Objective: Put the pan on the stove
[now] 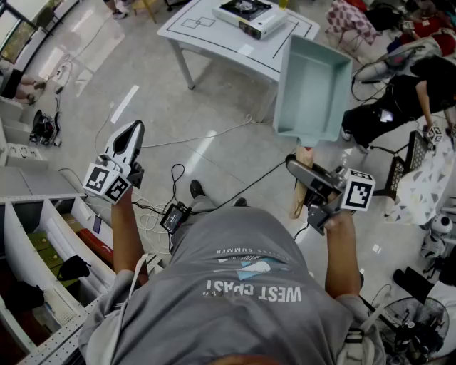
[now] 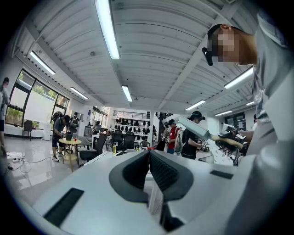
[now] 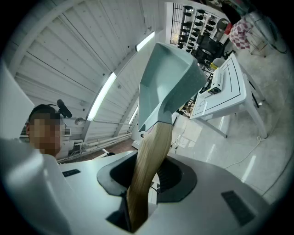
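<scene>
The pan [image 1: 313, 89] is a pale teal square one with a wooden handle [image 1: 298, 204]. My right gripper [image 1: 298, 170] is shut on that handle and holds the pan tilted in the air over the floor. In the right gripper view the handle [image 3: 146, 174] runs between the jaws and the pan [image 3: 165, 82] stands up ahead. The stove [image 1: 247, 14] sits on a white table [image 1: 206, 39] far ahead, apart from the pan. My left gripper [image 1: 132, 132] is shut and empty, raised at the left. Its pads [image 2: 158, 167] meet in the left gripper view.
Cables [image 1: 214, 135] trail over the grey floor, with a small black box [image 1: 174, 217] near my feet. A white shelf unit [image 1: 43, 242] stands at the left. A person in black [image 1: 399, 100] sits at the right, beside a fan [image 1: 420, 328] and clutter.
</scene>
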